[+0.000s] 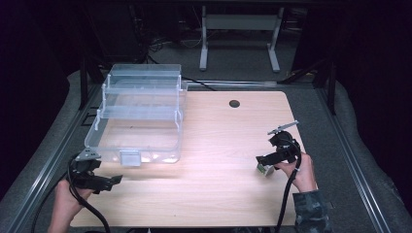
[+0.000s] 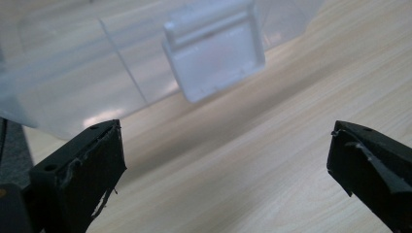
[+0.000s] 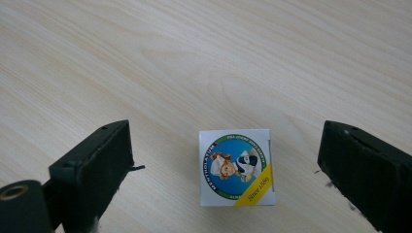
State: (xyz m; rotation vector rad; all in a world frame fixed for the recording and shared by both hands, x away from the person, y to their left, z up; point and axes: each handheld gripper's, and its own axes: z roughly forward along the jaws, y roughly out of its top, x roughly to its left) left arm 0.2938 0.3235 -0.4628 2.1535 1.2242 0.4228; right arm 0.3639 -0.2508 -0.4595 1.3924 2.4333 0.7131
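A small white box [image 3: 236, 167] with a round blue and green Mentholatum label lies on the wooden table [image 3: 204, 58]. My right gripper [image 3: 226, 150] stands open over it, one jaw on each side, and neither pad touches the box. In the high view that box [image 1: 263, 170] sits at the tips of the right gripper [image 1: 260, 163], near the table's right edge. My left gripper [image 1: 118, 180] is open and holds nothing, just in front of the clear plastic storage box [image 1: 141, 111]. The left gripper [image 2: 223, 141] faces the storage box's white latch [image 2: 214, 53].
The clear storage box [image 2: 73, 82] fills the table's back left, its lid [image 1: 143, 73] raised behind it and its latch [image 1: 129, 158] facing the front. A round cable hole [image 1: 234, 103] is in the table's far side. A metal frame [image 1: 240, 29] stands on the floor beyond.
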